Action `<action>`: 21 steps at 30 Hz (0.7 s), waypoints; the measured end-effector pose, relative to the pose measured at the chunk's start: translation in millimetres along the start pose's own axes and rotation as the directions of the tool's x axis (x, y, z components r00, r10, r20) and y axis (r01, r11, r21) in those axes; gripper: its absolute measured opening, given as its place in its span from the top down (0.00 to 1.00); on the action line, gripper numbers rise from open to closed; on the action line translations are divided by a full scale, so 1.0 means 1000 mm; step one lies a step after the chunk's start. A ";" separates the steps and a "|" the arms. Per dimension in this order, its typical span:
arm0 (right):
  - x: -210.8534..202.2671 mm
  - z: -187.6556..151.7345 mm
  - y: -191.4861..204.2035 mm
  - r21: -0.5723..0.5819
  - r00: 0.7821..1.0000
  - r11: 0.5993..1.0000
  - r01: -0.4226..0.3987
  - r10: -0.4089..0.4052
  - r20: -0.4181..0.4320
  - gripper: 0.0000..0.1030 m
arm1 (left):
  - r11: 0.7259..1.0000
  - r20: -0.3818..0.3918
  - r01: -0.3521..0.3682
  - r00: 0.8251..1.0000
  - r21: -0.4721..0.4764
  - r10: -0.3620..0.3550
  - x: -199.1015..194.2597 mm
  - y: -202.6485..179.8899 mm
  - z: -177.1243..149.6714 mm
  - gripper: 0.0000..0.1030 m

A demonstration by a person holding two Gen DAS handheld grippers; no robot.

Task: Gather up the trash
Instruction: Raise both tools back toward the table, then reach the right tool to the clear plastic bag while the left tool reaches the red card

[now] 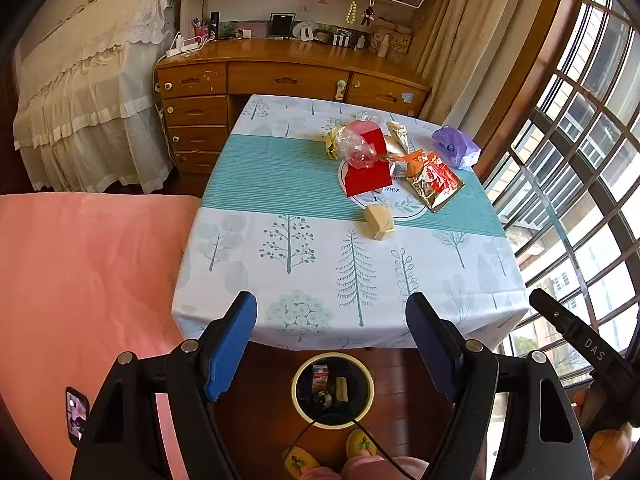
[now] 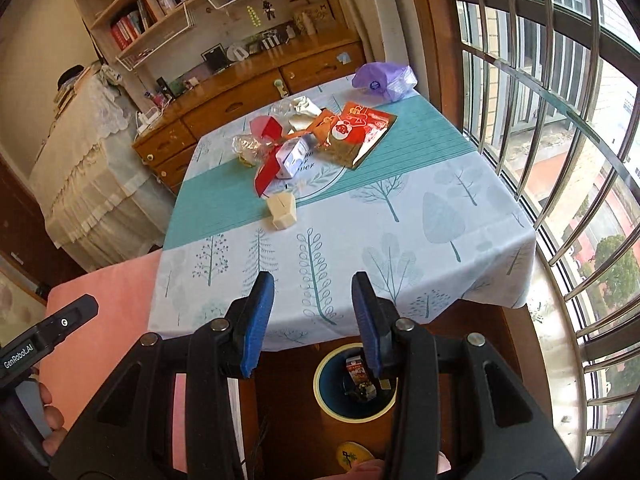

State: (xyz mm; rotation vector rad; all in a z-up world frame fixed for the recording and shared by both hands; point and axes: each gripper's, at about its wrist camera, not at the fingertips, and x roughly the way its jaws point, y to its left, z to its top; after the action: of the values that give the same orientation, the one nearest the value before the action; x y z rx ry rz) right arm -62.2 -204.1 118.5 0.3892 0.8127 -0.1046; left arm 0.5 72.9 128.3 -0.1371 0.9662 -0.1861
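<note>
Both grippers are up over the near edge of the table (image 1: 224,264), pointing down and forward. My left gripper (image 1: 332,320) has its jaws spread wide w/ nothing between the blue pads (image 1: 232,344). My right gripper (image 2: 313,308) is parted about halfway, also empty, pads not pressing on anything.

Trash still on the tablecloth, mostly bunched at the far centre: a red card box (image 1: 366,172) w/ crumpled clear plastic (image 1: 354,148) on top of it, a red-and-gold snack bag (image 1: 436,184) just beside it on the right, and a purple bag (image 1: 456,146) off near the far right corner by the window. A small cream box (image 1: 379,222) sits apart from the pile, nearer to me.

Bin (image 1: 298,400) is on the wood floor below the table's near edge, directly under the grippers. It already has stuff in it: a small carton and what looks like another cream piece, but it's dark in there, can't be sure.

Pink bed cover (image 1: 80,280) on the left.
</note>
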 end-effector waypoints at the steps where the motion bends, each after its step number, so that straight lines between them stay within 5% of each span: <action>1: -0.002 0.003 0.000 0.004 1.000 1.000 0.001 -0.001 0.009 0.64 | 1.000 0.000 0.004 1.000 0.001 -0.004 0.001 0.000 0.004 0.24; 10: 0.014 0.030 0.002 -0.043 0.999 0.999 -0.015 0.016 0.028 0.64 | 1.000 -0.015 0.011 1.000 -0.013 -0.011 0.035 0.003 0.038 0.24; 21: 0.130 0.130 0.034 -0.261 0.986 0.951 -0.167 0.153 -0.073 0.64 | 0.984 -0.029 -0.109 0.994 -0.139 0.106 0.120 -0.003 0.117 0.24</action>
State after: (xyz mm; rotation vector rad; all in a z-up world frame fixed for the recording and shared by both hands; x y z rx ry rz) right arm 124.6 -214.2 115.1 0.2024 0.8307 0.1664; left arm 163.0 47.9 98.3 -0.2122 1.0052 -0.0195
